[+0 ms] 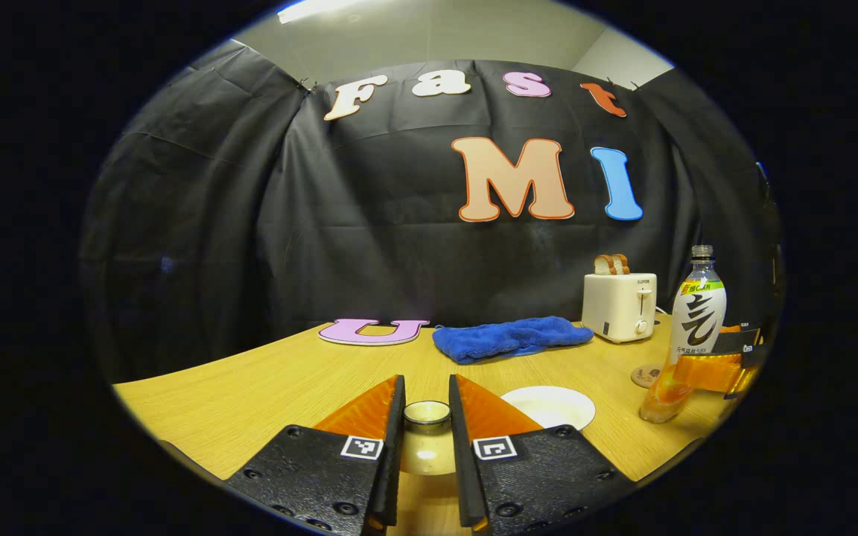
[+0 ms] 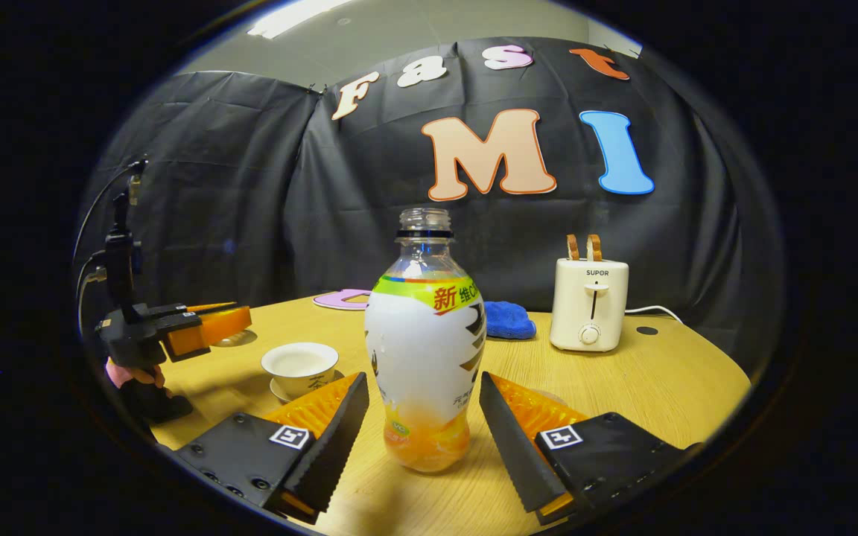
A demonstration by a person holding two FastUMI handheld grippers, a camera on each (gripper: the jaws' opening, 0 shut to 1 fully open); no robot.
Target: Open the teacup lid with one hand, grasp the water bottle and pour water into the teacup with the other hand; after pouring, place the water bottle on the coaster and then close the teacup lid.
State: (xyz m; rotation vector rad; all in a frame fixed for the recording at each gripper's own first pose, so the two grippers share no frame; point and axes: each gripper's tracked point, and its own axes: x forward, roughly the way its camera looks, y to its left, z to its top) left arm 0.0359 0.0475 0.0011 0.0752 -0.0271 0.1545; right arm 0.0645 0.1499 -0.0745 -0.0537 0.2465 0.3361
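Note:
The water bottle (image 2: 423, 350), uncapped with orange drink at the bottom, stands upright on the table. My right gripper (image 2: 423, 376) is shut on it, both fingertips touching its sides. In the left gripper view the bottle (image 1: 697, 313) rises at the far right with that gripper (image 1: 704, 368) across its lower part. My left gripper (image 1: 427, 406) is shut on the knob of the teacup lid (image 1: 427, 432), held off the cup. The white teacup (image 1: 550, 406) sits uncovered just to its right. In the right gripper view the teacup (image 2: 300, 365) rests on a saucer, with the left gripper (image 2: 213, 324) beyond it.
A round coaster (image 1: 645, 374) lies just left of the bottle's base. A blue cloth (image 1: 511, 336) and a white toaster (image 1: 619, 305) holding bread stand at the back of the wooden table (image 1: 250, 394). A hand (image 2: 129, 374) holds the left gripper at the table's left edge.

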